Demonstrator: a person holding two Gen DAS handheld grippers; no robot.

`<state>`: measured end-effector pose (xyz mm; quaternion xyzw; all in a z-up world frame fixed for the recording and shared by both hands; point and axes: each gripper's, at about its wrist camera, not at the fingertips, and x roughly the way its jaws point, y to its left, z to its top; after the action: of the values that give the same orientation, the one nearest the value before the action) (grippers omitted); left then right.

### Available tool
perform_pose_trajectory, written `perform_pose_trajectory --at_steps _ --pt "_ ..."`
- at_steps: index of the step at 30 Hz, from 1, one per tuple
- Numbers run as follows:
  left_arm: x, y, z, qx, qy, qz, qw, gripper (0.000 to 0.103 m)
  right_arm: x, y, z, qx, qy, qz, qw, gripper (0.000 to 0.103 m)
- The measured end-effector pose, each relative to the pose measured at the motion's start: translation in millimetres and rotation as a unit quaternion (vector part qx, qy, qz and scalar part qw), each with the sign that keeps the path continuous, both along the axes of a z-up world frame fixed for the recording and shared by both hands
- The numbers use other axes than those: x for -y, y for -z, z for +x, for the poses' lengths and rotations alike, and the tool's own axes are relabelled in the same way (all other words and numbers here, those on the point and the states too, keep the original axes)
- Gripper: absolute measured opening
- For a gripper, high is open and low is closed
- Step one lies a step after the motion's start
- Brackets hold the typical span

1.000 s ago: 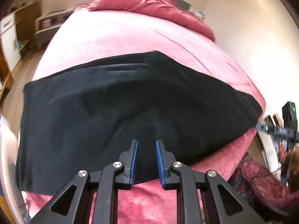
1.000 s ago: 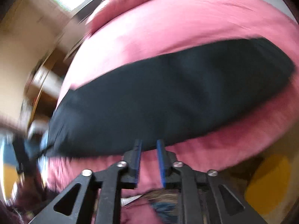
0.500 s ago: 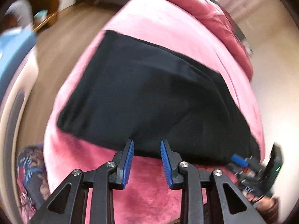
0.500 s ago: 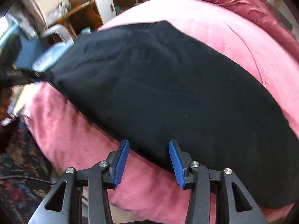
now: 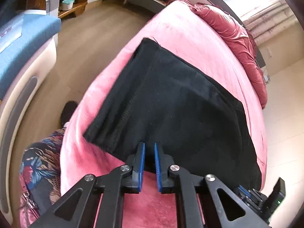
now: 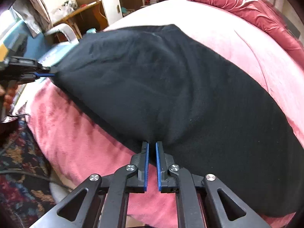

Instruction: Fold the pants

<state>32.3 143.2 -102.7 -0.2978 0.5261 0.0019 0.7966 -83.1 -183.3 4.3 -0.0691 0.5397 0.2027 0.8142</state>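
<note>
Black pants [image 5: 171, 102] lie folded lengthwise across a pink bed [image 5: 182, 38]; they also show in the right wrist view [image 6: 161, 87]. My left gripper [image 5: 149, 148] is shut on the pants' near edge close to the stitched end. My right gripper [image 6: 152, 146] is shut on the near edge further along, with the cloth puckered at its tips. The left gripper shows in the right wrist view [image 6: 45, 72] at the pants' far left corner. The right gripper's body shows at the lower right of the left wrist view [image 5: 266, 197].
A crumpled red duvet [image 5: 233, 30] lies at the head of the bed. A blue and white sofa [image 5: 20, 38] stands left of the bed over wooden floor [image 5: 79, 57]. A patterned rug [image 6: 17, 171] lies at the bed's foot. A desk and white cabinet [image 6: 110, 1] stand beyond.
Both grippers were open half a second ago and have closed on the pants' near edge. Both have moved in closer to the cloth.
</note>
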Motion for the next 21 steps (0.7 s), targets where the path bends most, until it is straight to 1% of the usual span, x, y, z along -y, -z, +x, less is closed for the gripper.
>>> perform_pose_trajectory --at_steps 3,4,5,7,9,11,12,14,15,17,18,20,21 --pt "-6 -5 -4 0.003 -0.004 0.015 0.9999 0.01 6 -11 -7 0.005 -0.006 0.017 1.0 0.006" --pt "-6 -8 -5 0.006 -0.003 0.022 0.9997 0.01 6 -10 -9 0.002 -0.008 0.019 1.0 0.006" --pt "-3 -14 -7 0.018 0.006 0.034 0.9992 0.01 6 -7 -11 -0.002 -0.01 0.017 1.0 0.006" --pt "4 -21 -9 0.036 0.033 0.042 0.998 0.01 3 6 -10 -0.012 -0.01 0.007 1.0 0.006" --pt "20 -29 -7 0.054 0.07 0.065 0.994 0.01 1 14 -7 -0.021 -0.003 0.011 1.0 0.006" --pt "39 -31 -5 0.061 0.108 0.091 0.988 0.012 1 17 -5 -0.025 0.0 0.011 1.0 0.007" --pt "46 -30 -4 0.06 0.122 0.101 0.9856 0.012 2 17 -4 -0.026 0.0 0.013 1.0 0.007" --pt "58 -22 0 0.051 0.143 0.105 0.9827 0.013 2 16 -3 -0.028 -0.001 0.016 0.999 0.01" --pt "64 -17 4 0.036 0.151 0.116 0.981 0.013 5 15 -4 -0.031 -0.001 0.021 0.999 0.011" --pt "70 -6 7 0.011 0.158 0.147 0.9763 0.013 10 12 -6 -0.033 0.0 0.027 0.999 0.011" --pt "71 -3 7 0.005 0.159 0.153 0.9752 0.013 12 11 -7 -0.034 0.001 0.03 0.999 0.011" --pt "70 -6 4 0.009 0.157 0.16 0.9745 0.013 20 7 -10 -0.042 0.004 0.048 0.998 0.011" --pt "71 -9 3 0.013 0.159 0.163 0.9736 0.013 23 5 -10 -0.045 0.006 0.062 0.997 0.013"
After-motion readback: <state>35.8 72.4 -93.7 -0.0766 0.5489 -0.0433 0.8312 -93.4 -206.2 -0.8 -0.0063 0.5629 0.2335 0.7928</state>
